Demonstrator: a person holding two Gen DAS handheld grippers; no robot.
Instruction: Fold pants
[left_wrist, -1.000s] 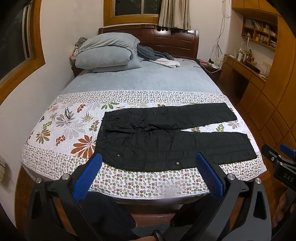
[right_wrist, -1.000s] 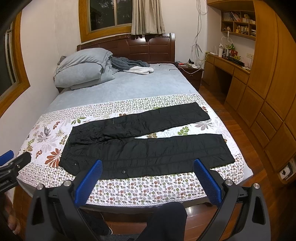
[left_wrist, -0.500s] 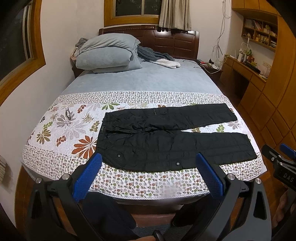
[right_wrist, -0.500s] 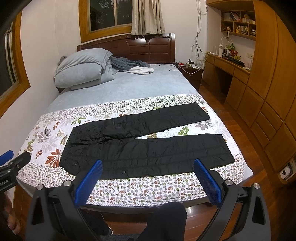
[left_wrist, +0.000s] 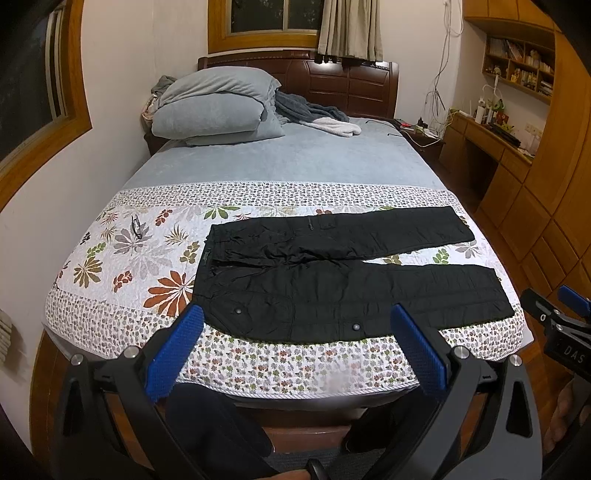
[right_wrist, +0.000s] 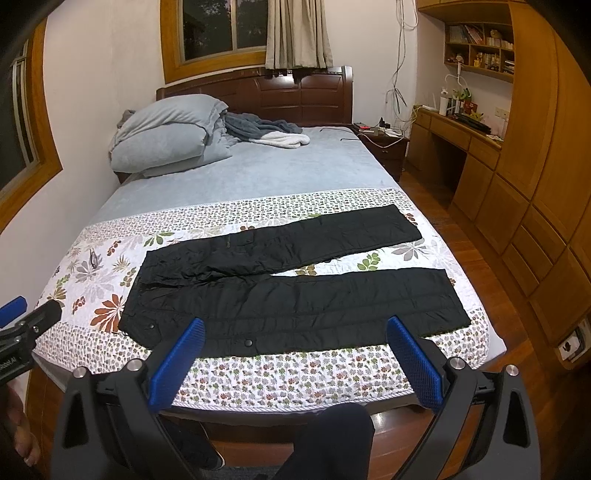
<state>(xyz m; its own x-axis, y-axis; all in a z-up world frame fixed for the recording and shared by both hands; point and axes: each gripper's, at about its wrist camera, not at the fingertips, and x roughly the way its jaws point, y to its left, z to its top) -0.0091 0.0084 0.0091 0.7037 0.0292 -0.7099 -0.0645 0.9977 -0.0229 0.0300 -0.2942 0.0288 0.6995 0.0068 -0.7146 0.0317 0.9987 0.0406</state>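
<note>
Pants (left_wrist: 332, 280) lie flat along the bed's (left_wrist: 295, 369) near edge, legs splayed rightward. Both the left hand-held gripper (left_wrist: 295, 347) and right hand-held gripper (right_wrist: 295, 350) hover wide open, empty, short of the edge.

My left gripper (left_wrist: 295, 349) has matt black plastic arms, blue pads (left_wrist: 173, 352) with a rough, finely knobbed face, and shiny metal screw heads; my right gripper (right_wrist: 295, 350) looks the same. The black pants (left_wrist: 347, 288) are matt quilted cloth, creased near the waist, with dull round snaps. Under them lies a stitched floral quilt (left_wrist: 122, 266) on a soft, napped grey-blue sheet (left_wrist: 288, 162). The headboard (right_wrist: 295, 92) is dark polished wood; the floorboards (right_wrist: 461, 236) are glossy.
</note>
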